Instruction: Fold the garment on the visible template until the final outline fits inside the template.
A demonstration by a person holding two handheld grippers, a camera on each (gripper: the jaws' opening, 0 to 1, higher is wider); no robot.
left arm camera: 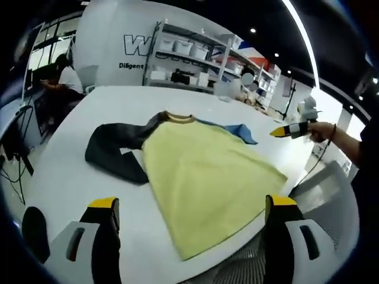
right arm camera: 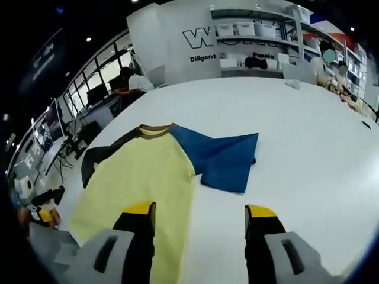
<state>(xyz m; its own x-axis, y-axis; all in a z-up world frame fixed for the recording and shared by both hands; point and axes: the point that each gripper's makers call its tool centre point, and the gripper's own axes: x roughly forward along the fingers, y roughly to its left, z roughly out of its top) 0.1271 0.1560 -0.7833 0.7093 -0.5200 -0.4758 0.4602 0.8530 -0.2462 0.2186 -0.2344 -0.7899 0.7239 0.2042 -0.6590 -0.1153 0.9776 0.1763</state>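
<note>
1. The garment lies spread flat on the white table: a yellow body with a brown collar, one dark sleeve flung to one side, one blue sleeve to the other.
2. The left gripper hovers above the hem edge, jaws wide apart, holding nothing.
3. The right gripper hangs over the yellow body near the blue sleeve, jaws also wide and empty. In the left gripper view it shows at the far side of the table, held in the person's hand.
4. No template outline can be made out on the table in these pictures.
5. Risk: the hem sits close to the table edge, so a careless pull could drag cloth off the surface.
6. Risk: pinching a single layer may bunch the fabric and leave a crooked fold that spills past the target outline.
</note>
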